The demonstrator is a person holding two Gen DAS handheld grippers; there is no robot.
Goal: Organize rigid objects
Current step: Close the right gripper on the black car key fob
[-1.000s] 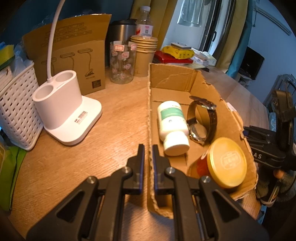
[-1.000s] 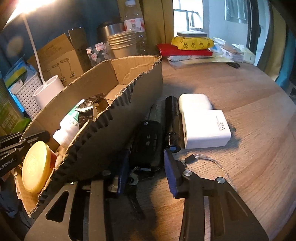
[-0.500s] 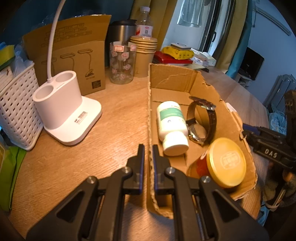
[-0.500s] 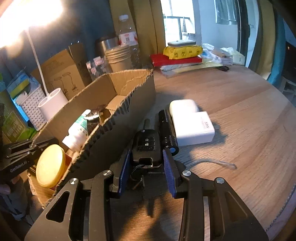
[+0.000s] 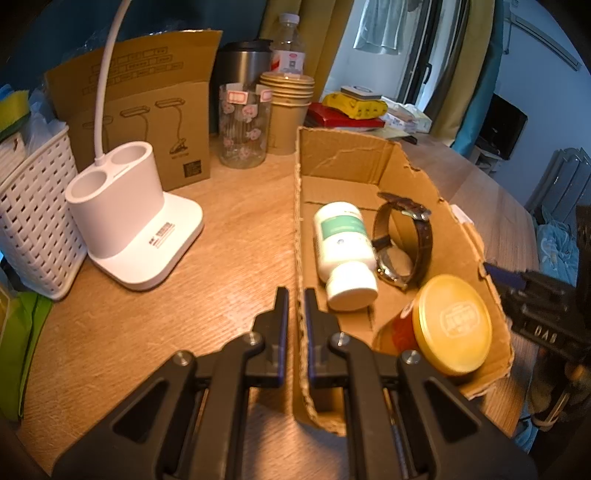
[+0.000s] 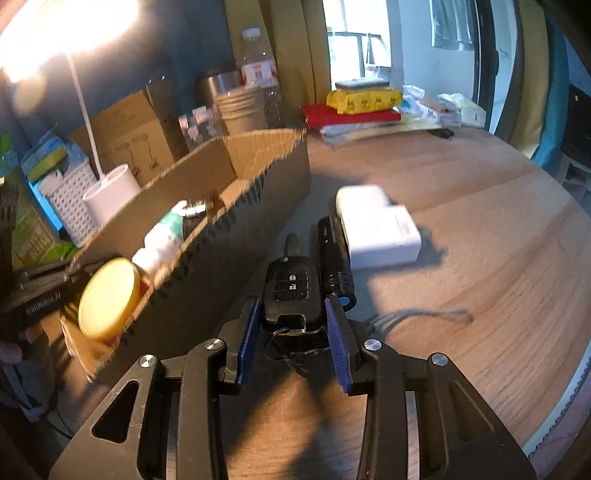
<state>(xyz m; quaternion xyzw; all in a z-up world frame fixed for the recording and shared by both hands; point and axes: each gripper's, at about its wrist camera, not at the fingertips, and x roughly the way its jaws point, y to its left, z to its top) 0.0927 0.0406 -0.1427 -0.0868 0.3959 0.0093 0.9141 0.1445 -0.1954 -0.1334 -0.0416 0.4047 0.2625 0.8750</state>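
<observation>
Car key (image 6: 290, 291) — right wrist view only.

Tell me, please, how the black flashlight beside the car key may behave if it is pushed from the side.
The black flashlight is a smooth cylinder lying flat on the wooden table, so it would probably roll. The white charger lies close against one side and may stop it there. Its thin cord looks floppy and would likely just trail behind.

A lived-in home room is showing here: clothes (image 5: 380, 27) are hanging at one o'clock by the window, curtains (image 5: 476, 62) are draping beside them, and a lamp (image 5: 136, 229) is standing on the cluttered wooden table (image 5: 229, 206).
</observation>
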